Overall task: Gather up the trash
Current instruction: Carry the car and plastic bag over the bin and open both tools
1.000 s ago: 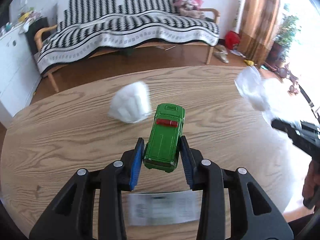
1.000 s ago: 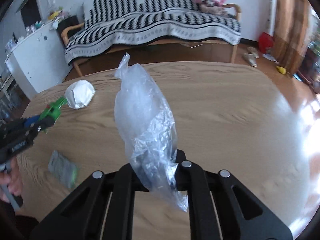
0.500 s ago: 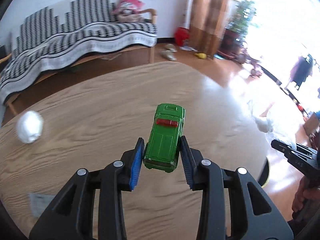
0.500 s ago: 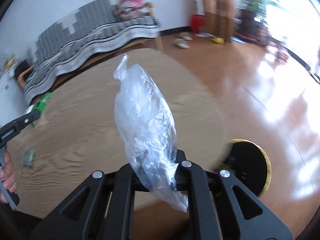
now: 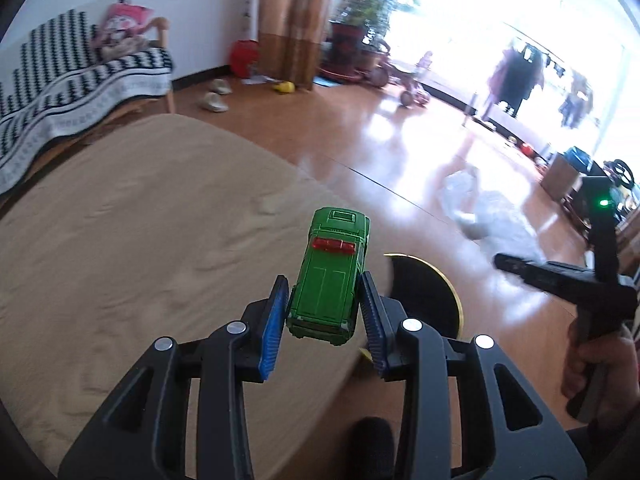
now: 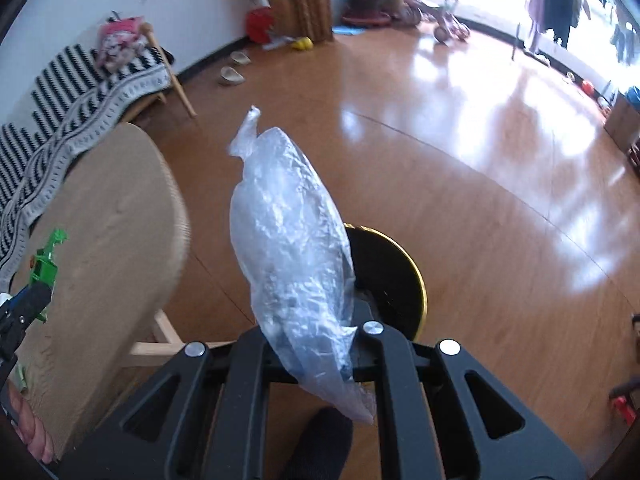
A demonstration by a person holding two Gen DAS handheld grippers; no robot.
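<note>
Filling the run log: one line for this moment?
left gripper: shut on toy car | right gripper: shut on plastic bag | bin: below bag

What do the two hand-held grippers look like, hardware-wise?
Left hand-held gripper: black plastic frame with triangular cutouts, silver screw heads, ribbed blue pads. Right hand-held gripper: same black frame and silver screws; pads hidden. Seen from the left, it shows a green LED. No cables visible.

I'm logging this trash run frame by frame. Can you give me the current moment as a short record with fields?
left gripper: shut on green toy car, above the table edge
right gripper: shut on clear plastic bag, held off the table
bin: black with gold rim, on the floor beside the wooden table
bag versus bin: in front of the bin in the right wrist view; not dropped yet
</note>
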